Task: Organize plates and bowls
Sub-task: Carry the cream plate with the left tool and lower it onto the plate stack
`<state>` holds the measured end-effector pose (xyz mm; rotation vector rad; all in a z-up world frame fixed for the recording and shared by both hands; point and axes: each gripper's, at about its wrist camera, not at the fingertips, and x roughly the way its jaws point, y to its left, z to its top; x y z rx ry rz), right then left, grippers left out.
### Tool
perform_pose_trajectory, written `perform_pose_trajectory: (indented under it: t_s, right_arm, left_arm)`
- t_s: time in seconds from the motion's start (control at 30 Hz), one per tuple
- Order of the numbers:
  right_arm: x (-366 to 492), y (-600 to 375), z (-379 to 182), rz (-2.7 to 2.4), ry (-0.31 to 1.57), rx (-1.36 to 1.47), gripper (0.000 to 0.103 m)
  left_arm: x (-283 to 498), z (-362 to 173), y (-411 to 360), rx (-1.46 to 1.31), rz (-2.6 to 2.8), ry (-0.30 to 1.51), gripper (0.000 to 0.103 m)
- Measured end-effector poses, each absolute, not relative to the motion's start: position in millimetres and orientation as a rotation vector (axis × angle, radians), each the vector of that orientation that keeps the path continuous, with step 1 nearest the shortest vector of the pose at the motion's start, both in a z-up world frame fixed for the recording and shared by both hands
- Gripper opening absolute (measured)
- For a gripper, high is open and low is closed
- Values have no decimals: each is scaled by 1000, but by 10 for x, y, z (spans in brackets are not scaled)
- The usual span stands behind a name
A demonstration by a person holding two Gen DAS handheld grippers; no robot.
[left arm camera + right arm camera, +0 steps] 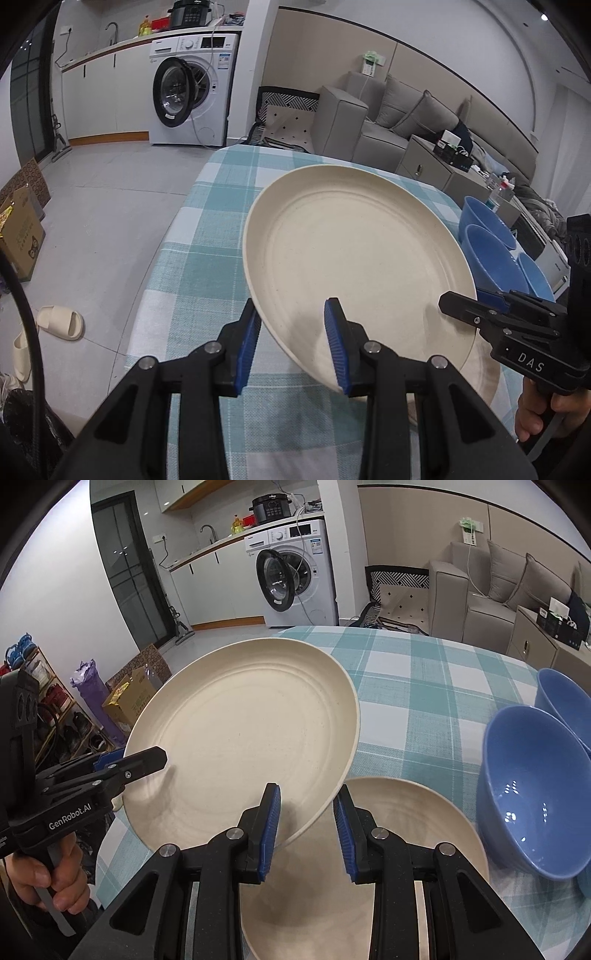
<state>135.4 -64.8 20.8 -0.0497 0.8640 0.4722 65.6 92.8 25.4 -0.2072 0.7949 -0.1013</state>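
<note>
A large cream plate (358,251) (243,734) is held tilted above the checked tablecloth (207,251) (424,686). My left gripper (295,347) straddles its near-left rim with the fingers wide apart. My right gripper (306,827) straddles the opposite rim, fingers also apart; it shows in the left wrist view (469,306). The left gripper also shows in the right wrist view (140,760). A second cream plate (402,834) lies on the table under the lifted one. Three blue bowls (495,258) (532,790) stand to the right.
The table's left edge drops to the floor, with slippers (59,321) and a cardboard box (22,236) below. A washing machine (192,88) and a grey sofa (399,114) stand beyond the table.
</note>
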Motion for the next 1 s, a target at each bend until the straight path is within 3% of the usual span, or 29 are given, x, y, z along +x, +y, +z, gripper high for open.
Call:
perform_pose_trajectory:
  t_s: [1.0]
  right_arm:
    - [770, -1494, 215, 367, 861, 32, 31]
  left_arm:
    - [551, 261, 111, -45, -254, 843, 34]
